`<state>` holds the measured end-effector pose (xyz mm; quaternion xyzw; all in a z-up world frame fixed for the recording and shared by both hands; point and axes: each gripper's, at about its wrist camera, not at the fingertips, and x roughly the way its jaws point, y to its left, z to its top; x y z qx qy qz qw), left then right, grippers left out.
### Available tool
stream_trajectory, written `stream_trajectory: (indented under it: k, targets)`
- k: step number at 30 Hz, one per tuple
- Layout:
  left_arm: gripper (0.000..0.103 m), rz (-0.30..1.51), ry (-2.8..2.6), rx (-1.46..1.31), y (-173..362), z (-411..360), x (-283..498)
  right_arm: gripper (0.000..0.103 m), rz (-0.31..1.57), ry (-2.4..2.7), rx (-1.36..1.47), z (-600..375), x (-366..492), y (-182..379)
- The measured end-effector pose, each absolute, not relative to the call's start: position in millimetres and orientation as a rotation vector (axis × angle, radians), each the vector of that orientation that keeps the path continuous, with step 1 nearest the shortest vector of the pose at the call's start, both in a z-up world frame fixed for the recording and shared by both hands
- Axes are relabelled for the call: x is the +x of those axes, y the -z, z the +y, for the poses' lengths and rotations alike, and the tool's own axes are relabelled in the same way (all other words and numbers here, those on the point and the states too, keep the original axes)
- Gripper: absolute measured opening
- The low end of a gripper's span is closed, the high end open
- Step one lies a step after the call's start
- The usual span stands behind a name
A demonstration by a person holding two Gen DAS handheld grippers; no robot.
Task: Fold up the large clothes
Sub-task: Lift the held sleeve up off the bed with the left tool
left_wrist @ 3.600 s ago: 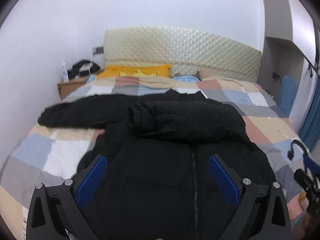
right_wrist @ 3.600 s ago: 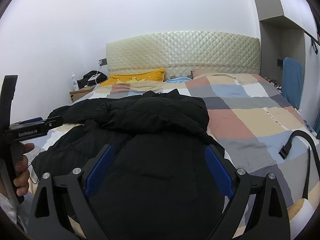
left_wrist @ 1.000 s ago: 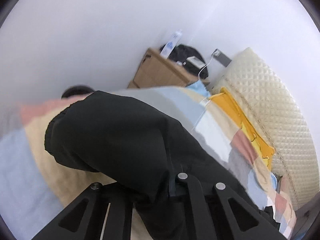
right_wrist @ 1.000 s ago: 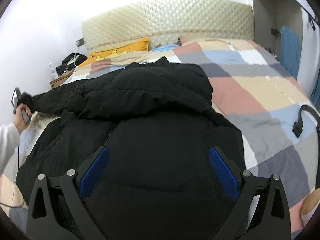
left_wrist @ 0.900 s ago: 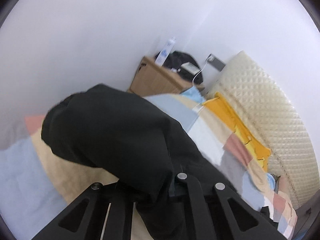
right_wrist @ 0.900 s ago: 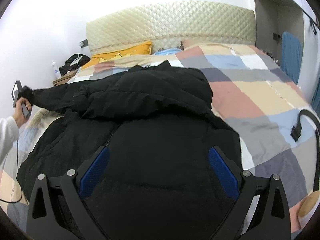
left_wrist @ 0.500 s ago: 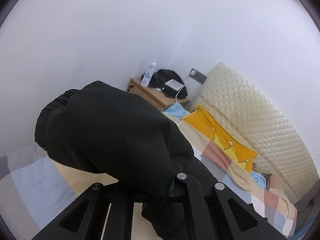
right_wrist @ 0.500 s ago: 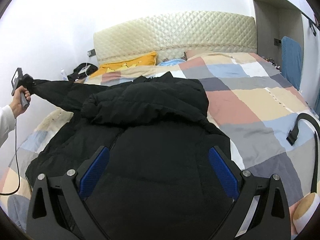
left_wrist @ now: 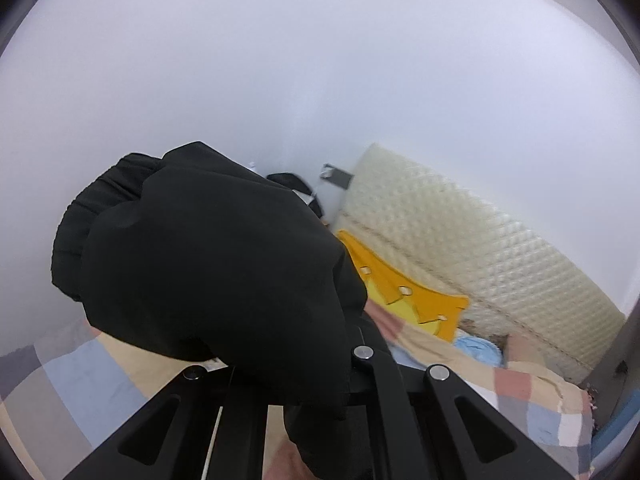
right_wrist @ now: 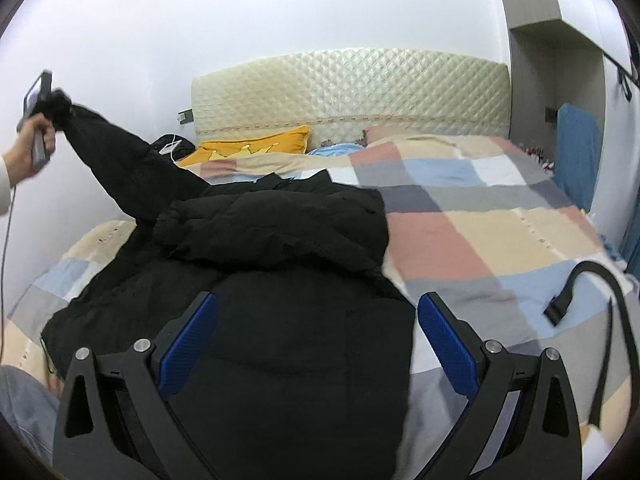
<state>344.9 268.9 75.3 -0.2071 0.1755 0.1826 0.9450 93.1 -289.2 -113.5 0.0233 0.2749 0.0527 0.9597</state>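
**One sleeve held up, coat on the bed**

The big black coat (right_wrist: pixel 280 280) lies on the checked bed (right_wrist: pixel 460 240), near its foot edge; the left gripper (right_wrist: pixel 40 128) pinches the sleeve (left_wrist: pixel 208 264) tight and holds it high over the bed's left side; the right gripper (right_wrist: pixel 316 344) hangs over the coat, its blue fingers (right_wrist: pixel 188 344) spread wide, holding nothing.

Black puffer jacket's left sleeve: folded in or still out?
Out. Left gripper holds the black sleeve raised off the checked bedspread.

A home bedroom: bed (right_wrist: pixel 460 216) with quilted headboard (right_wrist: pixel 352 92), checked duvet, pillow (right_wrist: pixel 256 146).
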Motion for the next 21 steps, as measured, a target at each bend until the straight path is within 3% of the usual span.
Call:
stream_trajectory:
  k: [11, 21]
  targets:
    - [0.007, 0.341, -0.277, -0.231, -138.1, 161.8, 334.6, 0.102, 0.499, -0.118, 0.128, -322.3, 80.1, 102.0]
    - [0.007, 0.381, -0.126, -0.076, -128.1, 73.5, 352.6, 0.103, 0.484, -0.118, 0.186, -341.6, 81.5, 97.8]
